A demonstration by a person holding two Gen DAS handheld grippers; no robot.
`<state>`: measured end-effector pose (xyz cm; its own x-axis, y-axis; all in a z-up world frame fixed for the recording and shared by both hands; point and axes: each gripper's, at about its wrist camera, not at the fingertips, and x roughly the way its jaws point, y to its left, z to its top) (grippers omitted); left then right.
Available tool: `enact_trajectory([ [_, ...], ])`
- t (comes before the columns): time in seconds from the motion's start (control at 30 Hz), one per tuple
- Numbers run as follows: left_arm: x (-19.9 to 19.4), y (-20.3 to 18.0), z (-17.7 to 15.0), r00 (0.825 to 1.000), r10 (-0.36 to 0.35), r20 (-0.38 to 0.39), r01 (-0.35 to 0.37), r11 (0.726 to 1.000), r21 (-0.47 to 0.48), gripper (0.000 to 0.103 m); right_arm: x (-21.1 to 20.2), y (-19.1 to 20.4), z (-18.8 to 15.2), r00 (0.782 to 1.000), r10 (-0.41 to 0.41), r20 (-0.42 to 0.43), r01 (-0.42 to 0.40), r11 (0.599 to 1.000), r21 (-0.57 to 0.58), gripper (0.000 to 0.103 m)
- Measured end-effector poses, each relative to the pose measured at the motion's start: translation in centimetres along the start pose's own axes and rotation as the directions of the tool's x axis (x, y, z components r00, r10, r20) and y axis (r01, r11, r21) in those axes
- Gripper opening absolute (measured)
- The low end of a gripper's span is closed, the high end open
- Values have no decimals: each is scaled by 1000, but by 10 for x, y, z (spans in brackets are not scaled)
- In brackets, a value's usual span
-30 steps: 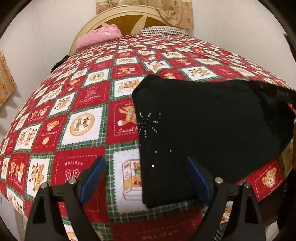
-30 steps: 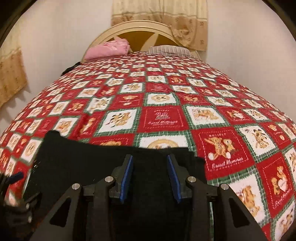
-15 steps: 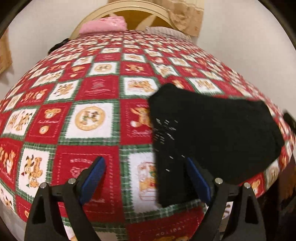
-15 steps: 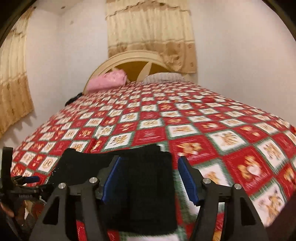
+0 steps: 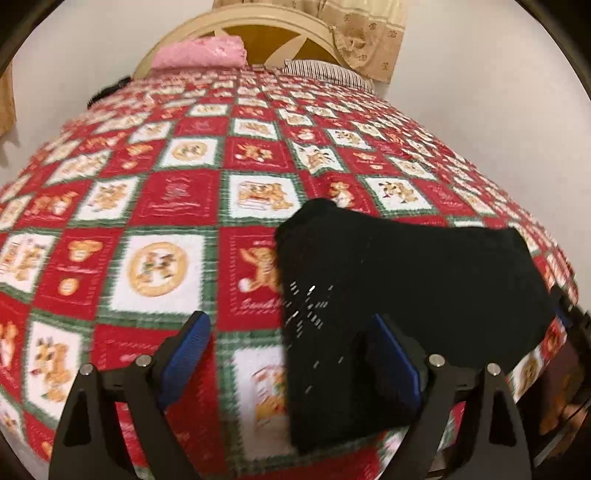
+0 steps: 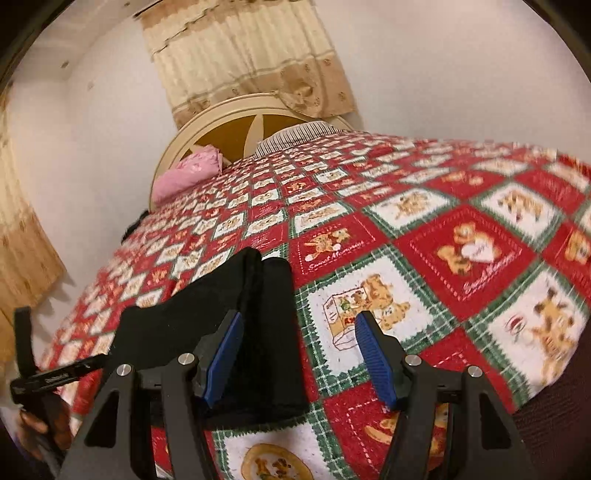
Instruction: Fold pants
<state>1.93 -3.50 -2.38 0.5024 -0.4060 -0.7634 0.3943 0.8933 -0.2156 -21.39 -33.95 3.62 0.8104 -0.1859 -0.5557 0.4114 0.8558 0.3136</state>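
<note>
The black pants (image 5: 413, 295) lie folded in a compact rectangle on the red, white and green patchwork bedspread (image 5: 166, 206), near the bed's front edge. Small shiny studs dot their left part. My left gripper (image 5: 291, 354) is open and empty, just in front of the pants' left edge. In the right wrist view the pants (image 6: 236, 314) lie at the lower left, their right edge showing stacked layers. My right gripper (image 6: 295, 354) is open and empty, above the pants' right edge and the bedspread (image 6: 461, 251). The left gripper's frame (image 6: 48, 376) shows at the far left.
A pink pillow (image 5: 201, 55) and a striped pillow (image 5: 325, 70) lie against the cream headboard (image 5: 258, 26). Beige curtains (image 6: 251, 59) hang behind. White walls close in on both sides. The bed's front edge runs just below both grippers.
My right gripper has let go of the pants, opened wide, drawn back and tilted. My left gripper stayed open and shifted slightly. The pants lie more compact.
</note>
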Motion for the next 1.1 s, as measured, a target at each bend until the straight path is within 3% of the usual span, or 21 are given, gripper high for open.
enact_trajectory([
  [0.1,19,-1,2,997,-36,-65,33,998,-52,91,9,2,-10,999,25,-31,-24,1000,18,65],
  [0.2,19,-7,-4,999,-12,-35,11,999,-34,93,11,12,-13,998,31,-57,-32,999,-7,64],
  [0.43,19,-10,-5,999,14,-46,-15,1000,-18,93,15,13,-15,981,172,-90,-165,983,83,65],
  [0.6,20,-9,-5,999,9,-44,-10,1000,-15,94,16,-12,-10,952,300,-55,-277,926,258,65],
  [0.7,21,-13,-6,999,24,-40,-24,1000,5,95,20,-5,-8,952,298,-73,-271,929,254,71],
  [0.77,22,-15,-6,999,35,-37,-34,999,15,95,22,8,-7,958,274,-86,-251,944,216,82],
  [0.83,22,-15,-7,999,37,-36,-36,999,19,95,23,18,-7,962,254,-99,-235,957,168,87],
  [0.9,22,-14,-6,999,33,-39,-32,999,19,95,21,24,-7,967,233,-100,-219,967,127,87],
  [1.03,22,-14,-6,999,36,-40,-36,999,24,96,19,13,-5,965,242,-96,-224,960,166,87],
  [1.1,22,-14,-7,999,40,-38,-39,999,26,96,11,11,-1,971,232,-54,-222,964,150,87],
])
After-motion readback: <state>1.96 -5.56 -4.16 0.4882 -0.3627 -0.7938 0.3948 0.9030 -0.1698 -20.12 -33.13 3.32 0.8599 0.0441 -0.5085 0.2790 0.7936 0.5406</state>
